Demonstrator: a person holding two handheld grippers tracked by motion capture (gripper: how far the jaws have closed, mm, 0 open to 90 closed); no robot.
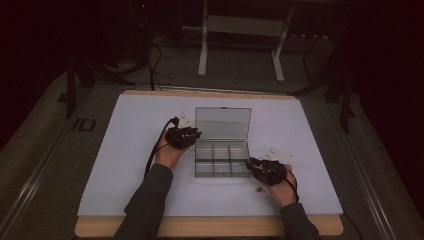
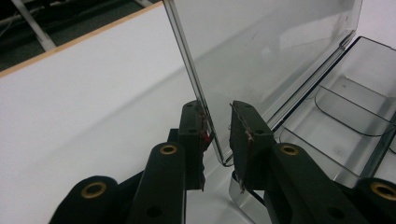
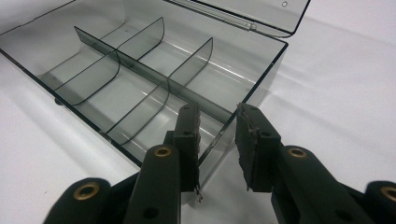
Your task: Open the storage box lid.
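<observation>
1. Centrally in the high view, the left gripper (image 1: 192, 135) straddled the raised clear plastic lid (image 2: 261, 51) at its lower corner, jaws slightly apart, one pad touching.
2. Lower right, the right gripper (image 3: 218, 140) stood spread across the near corner wall of the smoky transparent compartment box (image 1: 221, 159).
3. Beneath lay the white table sheet (image 1: 130, 165).

The organizer box (image 1: 221, 159) is clear, glossy, smooth plastic, as is its lid (image 1: 223, 123). The surface (image 1: 130, 165) looks matt white with a wooden edge. Each hand-held gripper (image 1: 183, 136) is matt black plastic.
</observation>
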